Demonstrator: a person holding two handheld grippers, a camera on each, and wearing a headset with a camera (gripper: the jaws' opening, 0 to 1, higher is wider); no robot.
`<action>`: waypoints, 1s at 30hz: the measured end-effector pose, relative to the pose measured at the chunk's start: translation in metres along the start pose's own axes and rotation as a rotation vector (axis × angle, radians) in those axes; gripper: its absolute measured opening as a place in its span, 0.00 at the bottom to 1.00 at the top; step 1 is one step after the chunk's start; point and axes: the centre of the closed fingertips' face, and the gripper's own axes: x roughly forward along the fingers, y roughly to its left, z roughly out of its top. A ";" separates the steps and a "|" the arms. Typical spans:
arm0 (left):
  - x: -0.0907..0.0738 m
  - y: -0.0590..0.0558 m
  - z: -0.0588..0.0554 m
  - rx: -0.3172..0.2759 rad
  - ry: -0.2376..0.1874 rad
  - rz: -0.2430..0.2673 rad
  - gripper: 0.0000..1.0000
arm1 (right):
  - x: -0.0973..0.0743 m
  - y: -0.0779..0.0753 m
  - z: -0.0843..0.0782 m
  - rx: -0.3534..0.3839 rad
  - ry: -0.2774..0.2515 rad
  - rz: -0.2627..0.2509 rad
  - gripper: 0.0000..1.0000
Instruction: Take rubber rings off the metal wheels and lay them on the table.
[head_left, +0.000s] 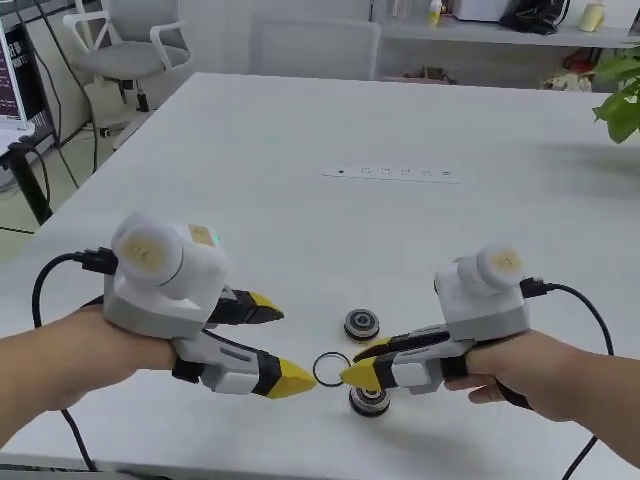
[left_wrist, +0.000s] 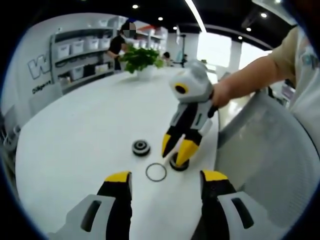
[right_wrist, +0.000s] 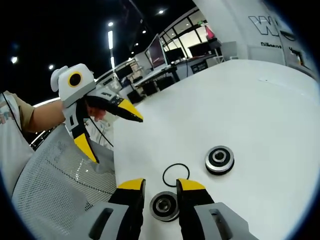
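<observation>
Item: loose rubber ring (head_left: 330, 368), one, thin and black, lay flat on the white table (head_left: 300, 160) between the tips of your two grippers, already off its wheel. Item: near metal wheel (right_wrist: 165, 206), flat on the table with its axle upright, sat just your side of the ring, framed between the jaws of your right gripper (head_left: 358, 366). Those jaws stood a narrow way apart and gripped nothing, and whether they touched the wheel could not be told. Item: far metal wheel (head_left: 362, 323), also flat, lay just beyond the ring, away from you, with a dark band round its rim that was probably its own rubber ring not yet removed. Item: left gripper (head_left: 281, 340), jaws spread wide and empty, pointed across at the loose ring with its tips near it. Relation that mattered: the far wheel lay nearer the right gripper's tips than the left's, so you would likely have needed the right to steady a wheel while the left, open and unburdened, came in to peel.
</observation>
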 end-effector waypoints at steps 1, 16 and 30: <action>0.000 0.000 0.000 0.001 0.001 -0.002 0.56 | -0.002 0.001 -0.001 -0.002 0.000 0.001 0.24; 0.019 -0.010 0.003 0.020 0.031 -0.043 0.55 | -0.021 -0.002 -0.014 -0.021 0.006 -0.008 0.26; 0.041 -0.018 -0.001 0.031 0.063 -0.076 0.51 | -0.027 -0.002 -0.031 -0.046 0.028 -0.009 0.27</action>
